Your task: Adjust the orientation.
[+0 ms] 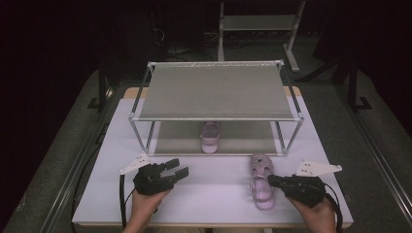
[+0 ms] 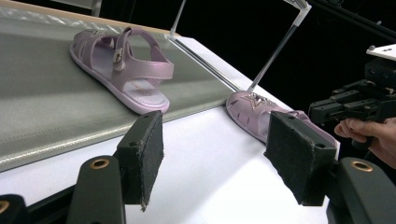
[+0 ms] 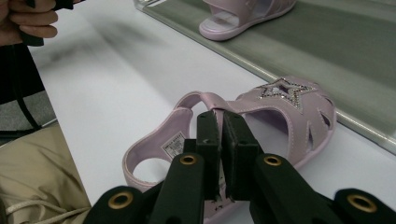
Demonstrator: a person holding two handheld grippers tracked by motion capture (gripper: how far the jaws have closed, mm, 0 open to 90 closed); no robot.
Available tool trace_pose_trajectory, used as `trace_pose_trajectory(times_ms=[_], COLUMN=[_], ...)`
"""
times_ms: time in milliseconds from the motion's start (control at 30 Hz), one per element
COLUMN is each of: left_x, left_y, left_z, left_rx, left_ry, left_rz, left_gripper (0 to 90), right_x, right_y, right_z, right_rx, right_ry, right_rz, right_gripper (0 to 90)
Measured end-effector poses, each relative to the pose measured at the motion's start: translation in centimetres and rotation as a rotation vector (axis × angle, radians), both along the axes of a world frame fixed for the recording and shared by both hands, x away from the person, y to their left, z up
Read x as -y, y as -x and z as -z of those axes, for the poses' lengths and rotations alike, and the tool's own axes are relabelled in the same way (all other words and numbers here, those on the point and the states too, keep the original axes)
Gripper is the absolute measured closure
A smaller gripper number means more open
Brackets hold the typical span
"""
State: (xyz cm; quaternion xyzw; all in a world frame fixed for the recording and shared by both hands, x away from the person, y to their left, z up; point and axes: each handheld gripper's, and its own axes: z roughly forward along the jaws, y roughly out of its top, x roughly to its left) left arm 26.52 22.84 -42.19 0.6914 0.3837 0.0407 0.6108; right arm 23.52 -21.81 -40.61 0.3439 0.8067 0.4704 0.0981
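Nearest the person, the right hand-held gripper point(image 3: 219, 154) sits over the pink sandal point(image 1: 261, 182) lying on the white desk point(image 1: 209, 194), toe pointing toward the rack; in the right gripper view its two pads are drawn almost together, and they appear to pinch the sandal's side strap between them, though the strap is hidden just where the pads meet, so the grip is probable rather than certain; the sandal's sole rests flat on the desk. To the left and at about the same depth, the left hand-held gripper point(image 1: 167, 172) hovers above bare desk with its jaws spread wide and nothing between them. Farther off stands the two-tier shoe rack point(image 1: 216, 92), and on its lower shelf point(image 2: 42, 107) the second sandal point(image 1: 210, 137) already lies, toe away from the person. The step in hand looks like the pick-up of the remaining sandal, the pair being half stowed; the next move calls for a firm hold on the strap, a lift clear of the desk, a forward carry low enough to pass under the upper shelf, and a set-down beside its mate, roughly parallel and facing the same way; the strap is soft, so the shoe may swing or tilt as it rises.
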Motion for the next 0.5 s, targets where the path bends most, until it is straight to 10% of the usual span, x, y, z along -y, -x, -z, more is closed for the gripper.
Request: trace_pose_trajectory(times_ms=[500], left_x=[-0.2], left_y=[0.1], left_z=[0.0], left_rx=[0.001], left_ry=[-0.004], left_rz=[-0.005], left_gripper=[36.5], right_x=[1.9], right_y=[0.0], right_z=[0.6], right_rx=[-0.030], right_ry=[-0.002], right_rz=[0.079], right_gripper=[67.1])
